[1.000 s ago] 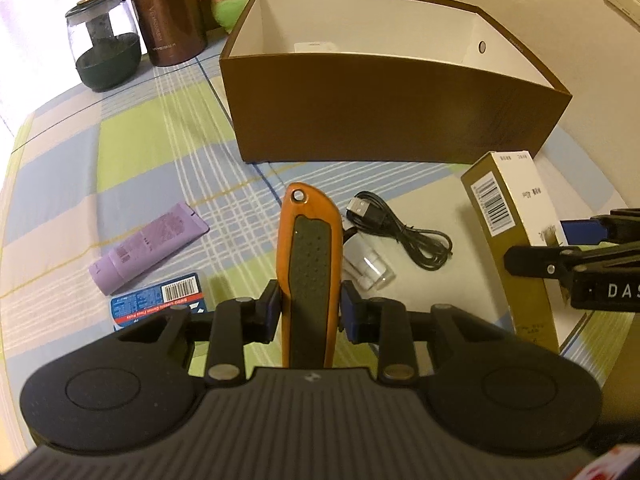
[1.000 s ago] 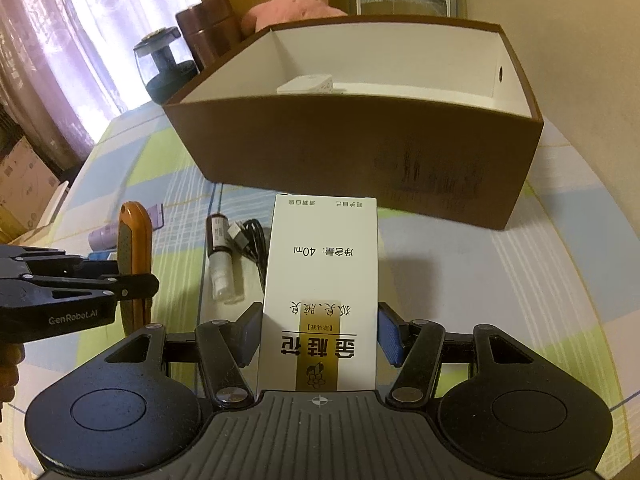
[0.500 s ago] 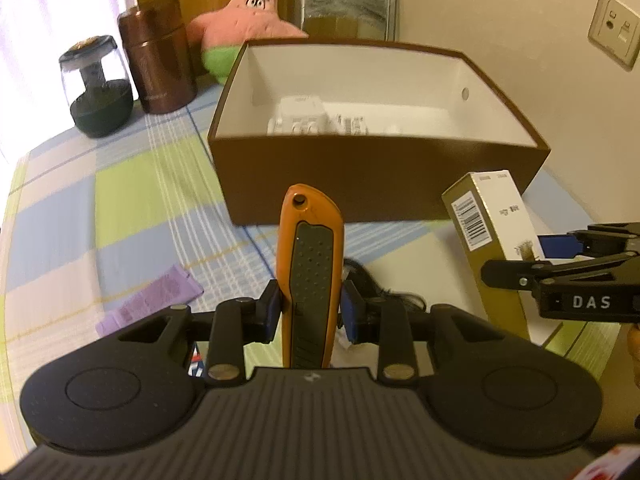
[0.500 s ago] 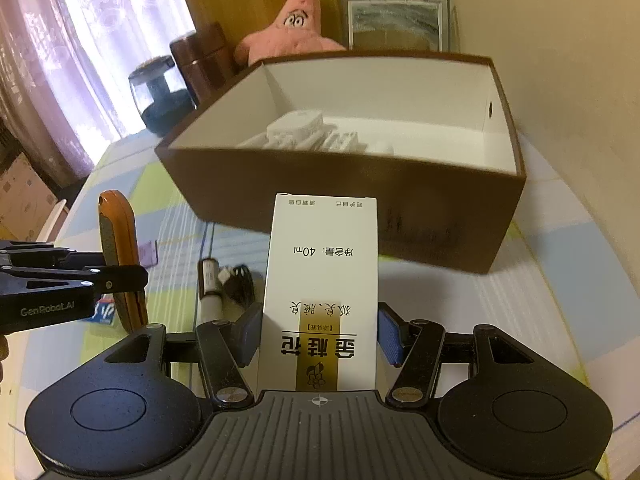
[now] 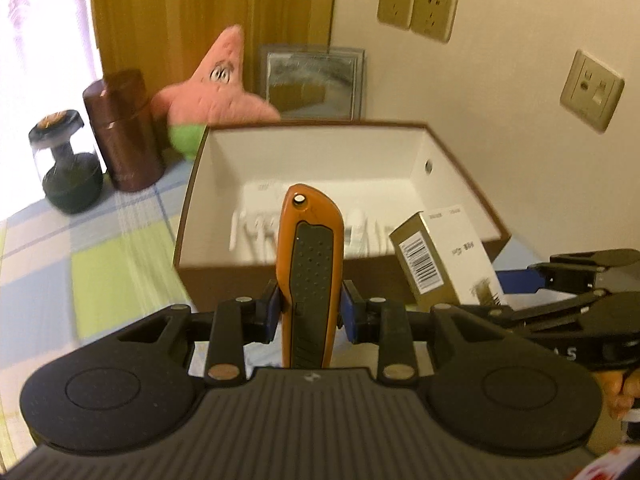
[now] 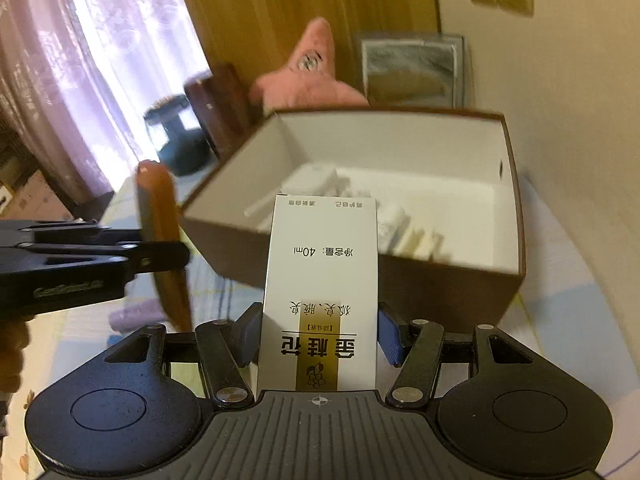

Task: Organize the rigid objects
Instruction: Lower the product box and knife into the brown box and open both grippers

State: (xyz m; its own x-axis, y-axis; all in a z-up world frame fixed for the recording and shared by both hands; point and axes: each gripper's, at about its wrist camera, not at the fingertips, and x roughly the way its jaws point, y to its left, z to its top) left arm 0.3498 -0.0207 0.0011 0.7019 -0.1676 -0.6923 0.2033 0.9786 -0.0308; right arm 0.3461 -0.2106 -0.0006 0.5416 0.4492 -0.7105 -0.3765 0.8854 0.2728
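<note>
Pinched in the left gripper (image 5: 309,312), the orange utility knife (image 5: 309,272), with the carton (image 6: 320,300) clamped in the right gripper (image 6: 320,340), has been raised from the table toward the brown box (image 5: 460,184), so release is judged next.

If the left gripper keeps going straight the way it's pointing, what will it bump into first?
Probably the brown box. The left gripper holds an orange knife pointing at it. The tip looks above the near wall, so it may pass over and meet the white things inside; depth is unclear.

Utility knife (image 5: 310,268): glossy orange shell, matt dimpled black grip inset. Carton (image 6: 320,292): smooth white card, shiny gold band. Storage box (image 5: 224,280): matt brown outside, white inside, probably cardboard. Canister (image 5: 124,130): glossy brown metal look. Star toy (image 5: 218,88): pink plush.
</note>
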